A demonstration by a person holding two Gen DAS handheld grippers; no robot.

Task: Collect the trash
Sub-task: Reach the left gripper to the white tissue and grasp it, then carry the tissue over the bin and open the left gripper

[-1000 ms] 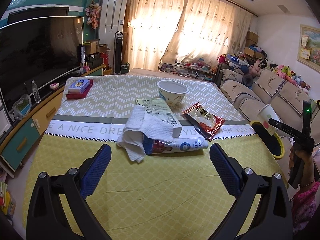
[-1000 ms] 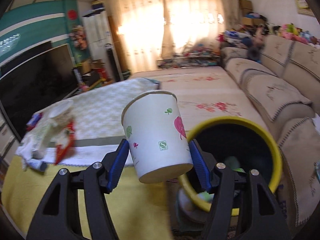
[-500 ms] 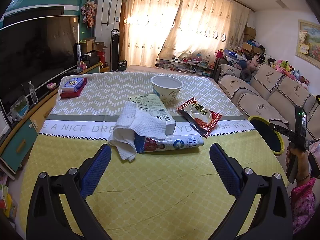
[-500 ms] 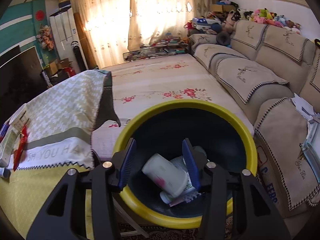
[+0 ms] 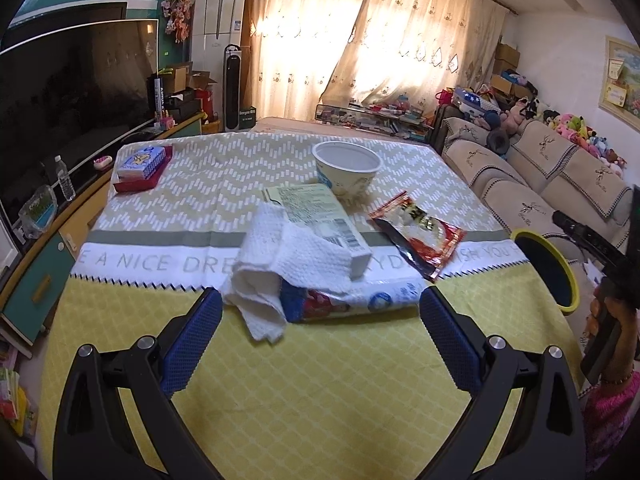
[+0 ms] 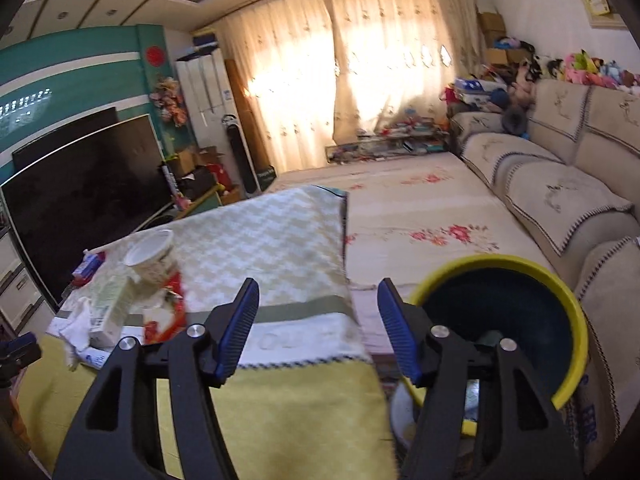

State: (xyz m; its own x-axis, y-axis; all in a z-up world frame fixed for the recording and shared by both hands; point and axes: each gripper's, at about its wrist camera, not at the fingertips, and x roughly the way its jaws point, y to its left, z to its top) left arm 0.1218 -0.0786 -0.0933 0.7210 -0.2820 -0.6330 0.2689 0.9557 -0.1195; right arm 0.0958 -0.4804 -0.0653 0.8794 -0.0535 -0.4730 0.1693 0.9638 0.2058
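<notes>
Yellow-rimmed bin (image 6: 576, 308) sits right of the empty, opening right claw (image 6: 318, 320).

right gripper (image 6: 318, 304): jaws opening, nothing between them, over the table's right edge
table (image 6: 280, 420): yellow and patterned cloth
yellow-rimmed bin (image 6: 576, 332): on the floor, just beside the table's right edge
paper bowl (image 6: 150, 256), red wrapper (image 6: 168, 304), white towel (image 6: 78, 324): clustered near the left edge
</notes>
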